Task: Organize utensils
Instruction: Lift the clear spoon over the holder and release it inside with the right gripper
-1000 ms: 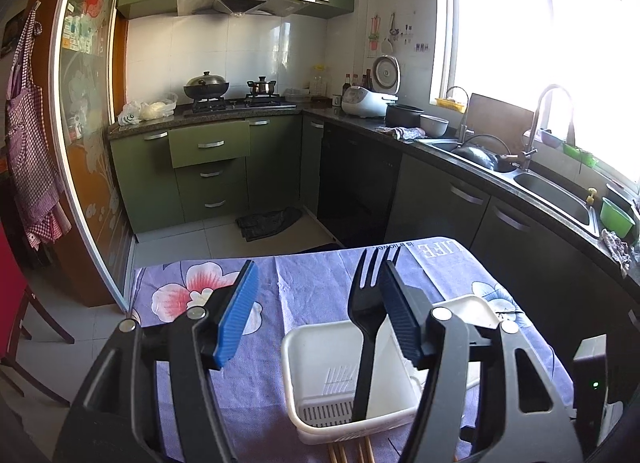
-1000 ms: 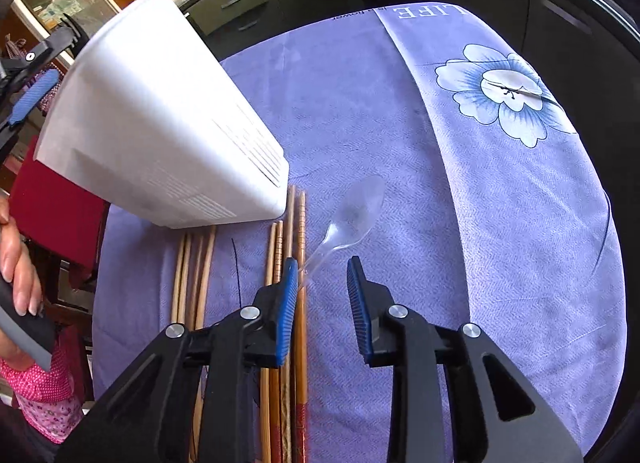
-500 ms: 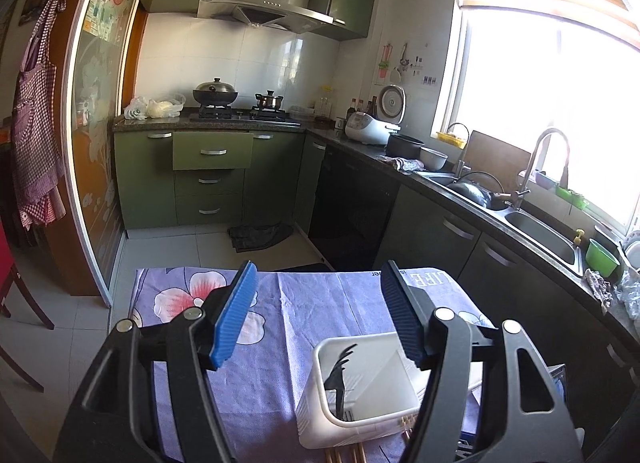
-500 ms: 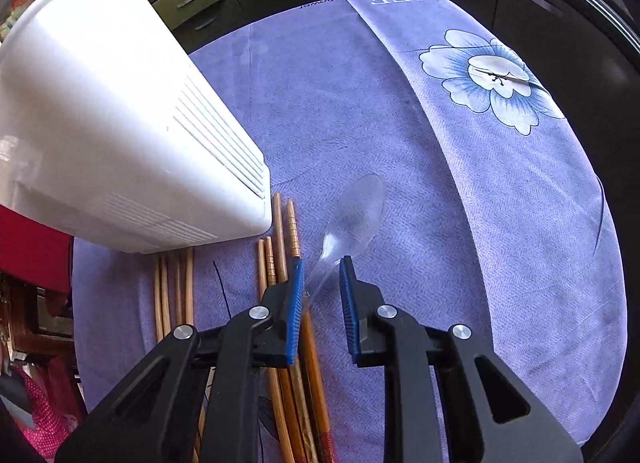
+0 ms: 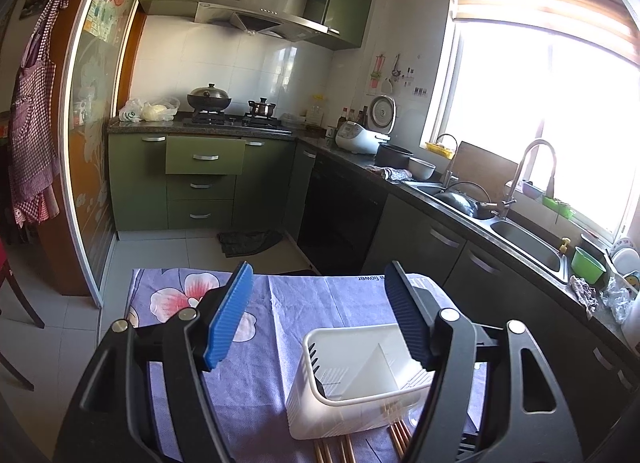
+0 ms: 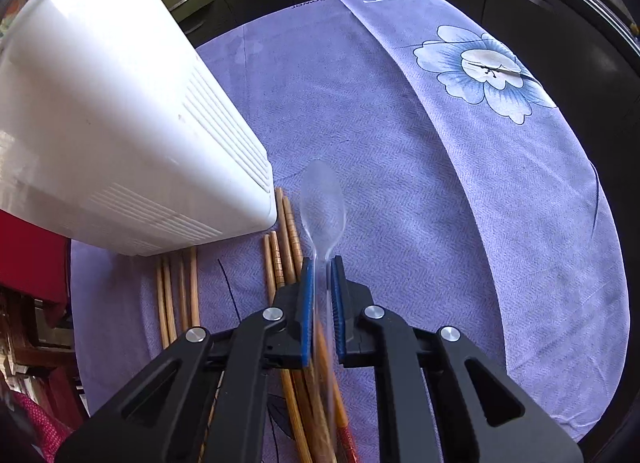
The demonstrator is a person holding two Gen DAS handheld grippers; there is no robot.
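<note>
Beside the chopsticks, the right tool pinches a clear spoon, bowl pointing away.

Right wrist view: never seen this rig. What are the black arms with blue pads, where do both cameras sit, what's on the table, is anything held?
No robot: a person holds a two-finger gripper in each hand, with a fisheye camera on each looking along its fingers. In the right wrist view, the right gripper has closed on the clear plastic spoon, lying beside wooden chopsticks on the purple tablecloth. In the left wrist view, the left gripper is open and empty above the white utensil basket, where black fork tines show.
</note>
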